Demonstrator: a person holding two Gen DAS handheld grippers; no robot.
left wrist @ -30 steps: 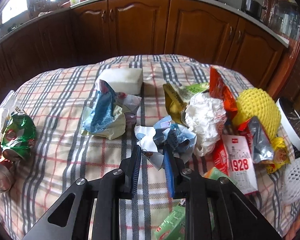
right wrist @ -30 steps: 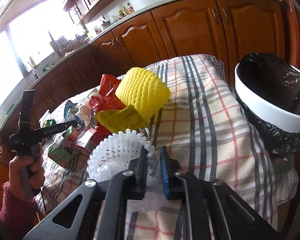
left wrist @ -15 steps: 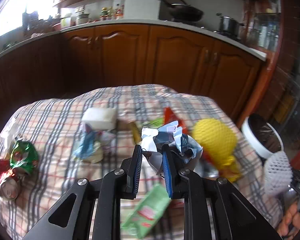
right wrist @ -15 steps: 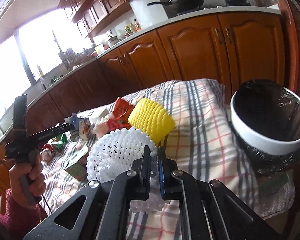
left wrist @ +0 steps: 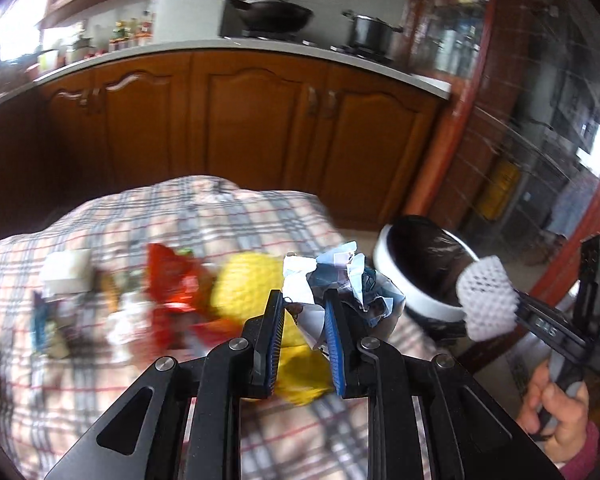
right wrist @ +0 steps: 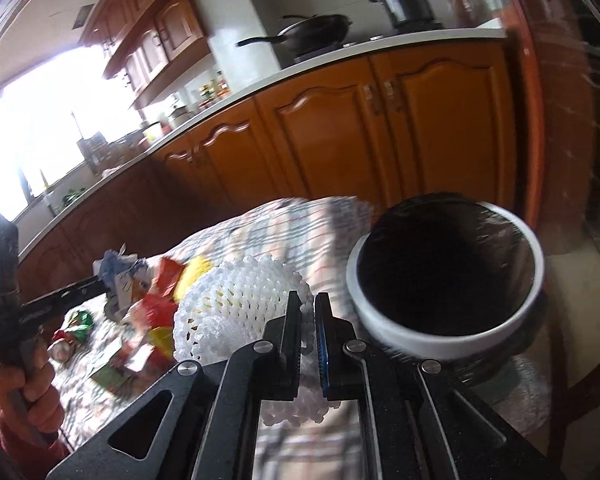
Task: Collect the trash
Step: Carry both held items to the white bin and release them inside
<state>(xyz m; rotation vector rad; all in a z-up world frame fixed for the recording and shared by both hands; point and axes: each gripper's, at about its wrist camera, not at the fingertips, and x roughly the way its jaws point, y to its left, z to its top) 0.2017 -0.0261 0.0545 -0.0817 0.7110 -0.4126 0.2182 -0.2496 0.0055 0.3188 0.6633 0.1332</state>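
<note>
My left gripper (left wrist: 302, 300) is shut on a crumpled blue and white paper wad (left wrist: 340, 280) and holds it in the air above the plaid table, left of the bin. My right gripper (right wrist: 308, 304) is shut on a white foam fruit net (right wrist: 236, 312), just left of the white bin with a black liner (right wrist: 444, 280). The bin (left wrist: 416, 276) and the white net (left wrist: 486, 296) also show in the left wrist view. More trash lies on the table: a yellow foam net (left wrist: 244, 288), red wrappers (left wrist: 172, 280) and a white block (left wrist: 66, 272).
The plaid tablecloth (left wrist: 228, 224) covers the table; the bin stands off its right edge. Wooden cabinets (left wrist: 260, 120) with a counter, a wok and a pot run behind. A green carton (right wrist: 108, 372) and crushed cans (right wrist: 72, 328) lie at the table's left.
Both grippers have lifted their loads off the table and swung right toward the bin. The paper wad and the white net have risen with them; the bin looms larger in both views.
</note>
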